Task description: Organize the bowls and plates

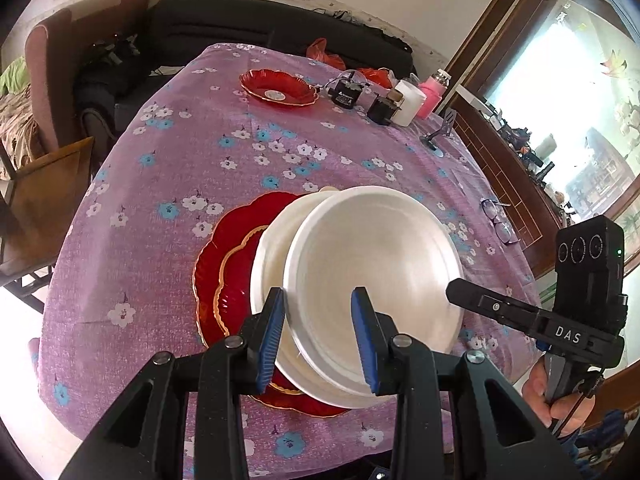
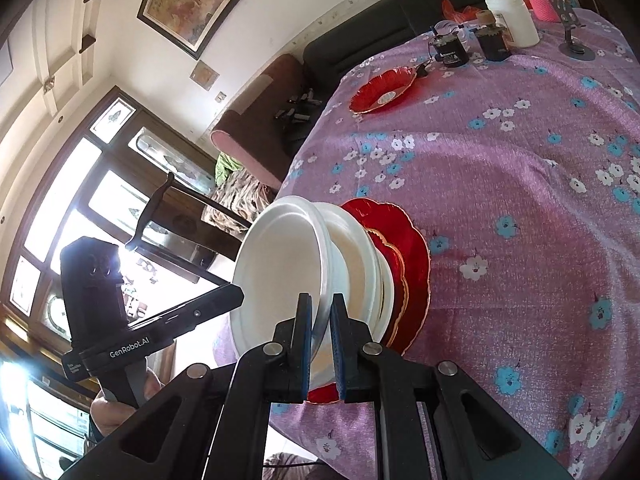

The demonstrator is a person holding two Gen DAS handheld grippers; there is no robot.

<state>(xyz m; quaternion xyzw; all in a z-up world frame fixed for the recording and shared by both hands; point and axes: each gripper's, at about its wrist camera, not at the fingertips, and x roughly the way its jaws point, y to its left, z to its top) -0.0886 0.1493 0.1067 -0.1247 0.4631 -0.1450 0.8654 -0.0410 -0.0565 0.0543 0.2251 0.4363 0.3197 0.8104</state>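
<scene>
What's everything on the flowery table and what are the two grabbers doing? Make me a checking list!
Surface: purple floral tablecloth.
Job's things: white bowl, tilted above another white bowl stacked on red plates; red dish at far end.
Clutter: white cup, pink bottle, two black devices, glasses, phone stand.
Grippers: right gripper shut on the tilted bowl's rim; left gripper open, straddling the rim without squeezing.
Cables: thin wires by the black devices.
Surroundings: black sofa, wooden chair, window.
</scene>
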